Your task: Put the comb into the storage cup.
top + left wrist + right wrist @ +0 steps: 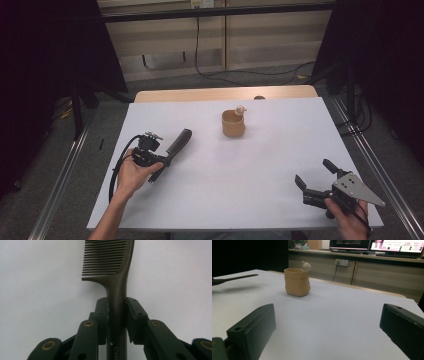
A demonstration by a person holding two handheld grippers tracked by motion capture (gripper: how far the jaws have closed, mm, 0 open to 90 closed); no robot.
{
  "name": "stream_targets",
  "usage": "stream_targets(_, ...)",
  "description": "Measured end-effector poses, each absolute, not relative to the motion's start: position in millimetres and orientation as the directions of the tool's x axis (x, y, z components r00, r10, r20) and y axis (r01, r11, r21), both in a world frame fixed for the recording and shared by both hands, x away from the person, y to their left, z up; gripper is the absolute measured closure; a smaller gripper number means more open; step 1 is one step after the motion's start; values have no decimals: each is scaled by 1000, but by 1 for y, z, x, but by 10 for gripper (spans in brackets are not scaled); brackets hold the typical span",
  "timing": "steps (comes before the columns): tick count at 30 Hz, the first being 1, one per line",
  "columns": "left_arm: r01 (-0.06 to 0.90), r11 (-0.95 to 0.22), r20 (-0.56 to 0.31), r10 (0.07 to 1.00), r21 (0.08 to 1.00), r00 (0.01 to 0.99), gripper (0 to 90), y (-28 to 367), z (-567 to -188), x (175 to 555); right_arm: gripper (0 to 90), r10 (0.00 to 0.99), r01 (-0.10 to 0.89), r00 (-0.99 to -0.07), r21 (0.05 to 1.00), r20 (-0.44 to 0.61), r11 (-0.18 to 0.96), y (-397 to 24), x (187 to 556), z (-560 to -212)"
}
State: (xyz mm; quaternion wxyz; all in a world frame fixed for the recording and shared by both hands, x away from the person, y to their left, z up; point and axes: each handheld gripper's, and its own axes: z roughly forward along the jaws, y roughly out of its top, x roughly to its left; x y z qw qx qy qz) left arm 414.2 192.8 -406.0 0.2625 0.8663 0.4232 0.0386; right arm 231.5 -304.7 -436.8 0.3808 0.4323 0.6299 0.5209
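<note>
A dark brown comb [179,142] with a long handle is held just above the white table sheet at the left; its shadow lies under it. My left gripper [159,161] is shut on the comb's handle. In the left gripper view both pads press the handle of the comb [117,290], and the teeth point away from the camera. A tan pot [233,123] shaped like a small sack, with a little pale figure on its rim, stands at the middle back. My right gripper [314,172] rests open and empty at the front right. The right gripper view shows the pot [297,281] ahead and the comb [235,278] at far left.
The white sheet [240,180] covers the wooden table; its edges drop to grey floor on all sides. Metal rails run along both sides of the table. Cables lie on the floor behind, before a low cabinet wall.
</note>
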Motion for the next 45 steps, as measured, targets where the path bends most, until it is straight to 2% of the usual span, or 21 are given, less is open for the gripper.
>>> stream_targets(11,684,-430,-228,723,589,652,727,202,-394,410,0,941,145,-337,986,-28,81,-305,231,-437)
stream_targets(17,634,-403,-211,710,661,671,727,205,-388,407,0,942,148,-336,986,-27,81,-305,232,-437)
stream_targets(33,521,-341,-138,721,783,679,727,206,-378,400,0,941,141,-338,986,-31,84,-305,231,-436)
stream_targets(37,457,-345,-87,714,820,695,727,207,-375,397,0,940,141,-339,987,-29,81,-305,231,-436)
stream_targets(45,385,-341,-46,695,858,718,728,206,-372,393,0,940,141,-339,987,-30,83,-305,231,-436)
